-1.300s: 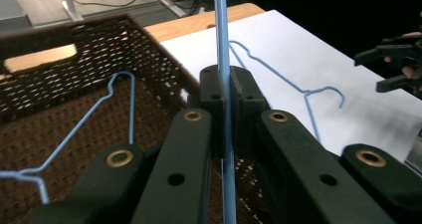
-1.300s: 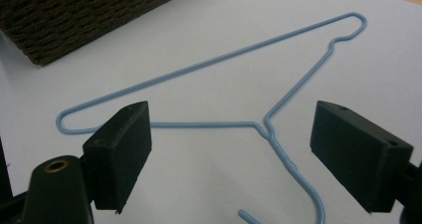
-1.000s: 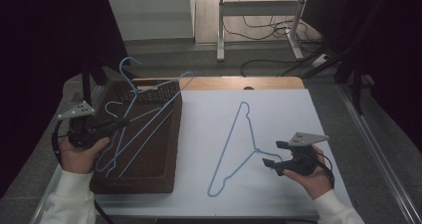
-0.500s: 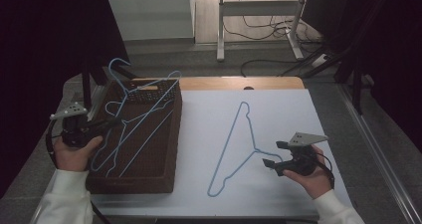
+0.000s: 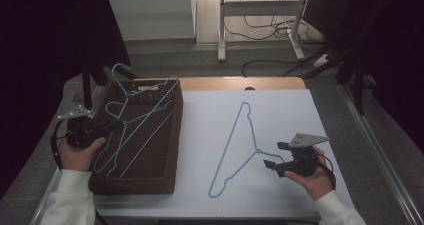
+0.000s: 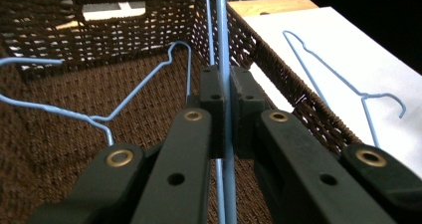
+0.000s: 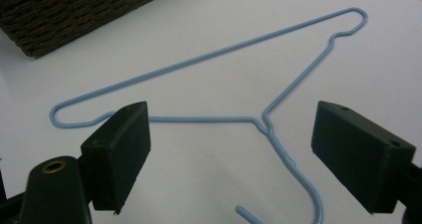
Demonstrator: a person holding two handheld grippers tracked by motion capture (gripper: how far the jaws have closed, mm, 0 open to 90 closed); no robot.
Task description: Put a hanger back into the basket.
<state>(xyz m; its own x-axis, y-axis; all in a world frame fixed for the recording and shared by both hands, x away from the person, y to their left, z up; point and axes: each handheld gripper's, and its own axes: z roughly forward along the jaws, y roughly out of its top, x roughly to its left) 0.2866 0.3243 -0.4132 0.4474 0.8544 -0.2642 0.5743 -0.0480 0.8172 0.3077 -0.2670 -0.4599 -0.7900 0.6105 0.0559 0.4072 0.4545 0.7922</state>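
Observation:
A brown wicker basket (image 5: 165,150) stands at the table's left. My left gripper (image 5: 116,126) reaches into it from the left and is shut on the wire of a blue hanger (image 5: 150,122). That hanger is tilted, and its hook (image 5: 119,71) rises above the basket's far rim. The left gripper view has the wire (image 6: 222,45) pinched between the pads of the left gripper (image 6: 224,82), with a second blue hanger (image 6: 99,118) lying on the basket floor. A third blue hanger (image 5: 239,145) lies flat on the white sheet. My right gripper (image 5: 274,156) is open beside its hook, and the hanger's neck (image 7: 266,122) lies ahead of the right gripper (image 7: 239,147).
The white sheet (image 5: 280,110) covers the wooden table (image 5: 240,83) right of the basket. A metal frame leg and cables (image 5: 260,30) stand on the floor beyond the table. The basket's right wall (image 6: 293,92) separates the held hanger from the sheet.
The left gripper has shifted the held hanger a little to the left, so its far corner now sits over the basket instead of jutting past its right rim. The right gripper has stayed still.

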